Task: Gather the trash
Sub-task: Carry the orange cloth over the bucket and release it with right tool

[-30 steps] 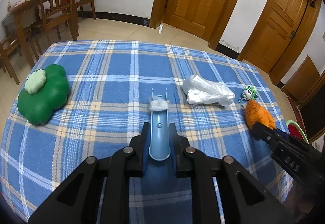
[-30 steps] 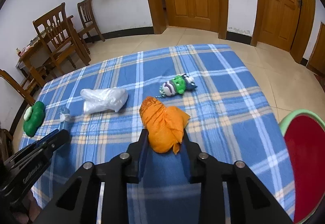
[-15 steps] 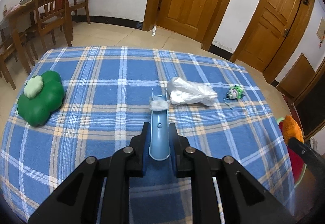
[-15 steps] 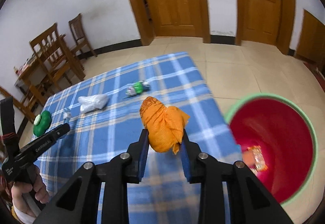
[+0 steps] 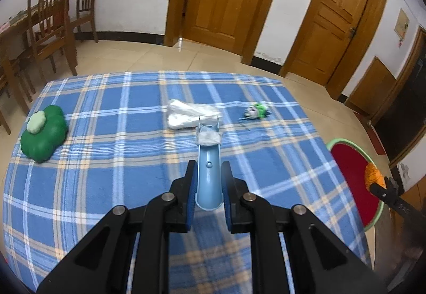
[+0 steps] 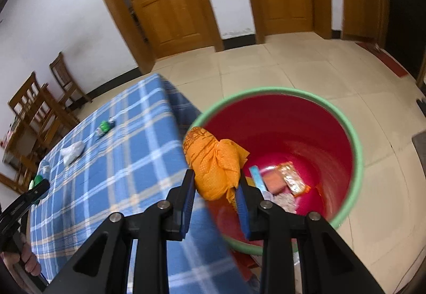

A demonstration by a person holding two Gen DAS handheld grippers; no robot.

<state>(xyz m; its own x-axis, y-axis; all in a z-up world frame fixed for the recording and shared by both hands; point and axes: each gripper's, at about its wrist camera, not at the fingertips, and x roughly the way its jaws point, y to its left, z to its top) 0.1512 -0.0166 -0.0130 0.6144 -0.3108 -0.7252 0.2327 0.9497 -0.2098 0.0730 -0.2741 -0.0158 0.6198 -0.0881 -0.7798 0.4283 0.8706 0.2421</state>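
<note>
1. Since a second ago, my right gripper [image 6: 215, 184] has swung off the table and is now hanging over the red bin [image 6: 354, 160], where earlier it was sitting above the blue plaid cloth [image 6: 111, 174] with the bin only at the edge of view.
2. Its jaws are clamping the orange bag [image 6: 213, 160], which is sticking up between the blue pads and overlapping the bin's green rim on the near left side.
3. Down in the bin I am seeing wrappers [image 6: 291, 179] lying on the bottom, one orange-edged and one with a light blue strip.
4. My left gripper [image 5: 209, 188] is hovering above the near middle of the cloth [image 5: 111, 155], and compared with the earlier frame it is sitting a little farther right, so the white plastic bag [image 5: 186, 116] now shows just behind its load.
5. Its jaws are pinching the light blue tool [image 5: 209, 168], a narrow scoop-like piece pointing away from me with a white crumpled wad [image 5: 209, 138] resting at its far end.
6. A small green and white toy [image 5: 257, 110] is lying to the right of the white bag, well apart from it, and a green clover-shaped cushion [image 5: 44, 134] is sitting at the cloth's left edge.
7. From the left camera, the right gripper [image 5: 378, 183] is showing at the far right with the orange bag [image 5: 372, 174] held over the bin [image 5: 348, 168] standing beside the table.
</note>
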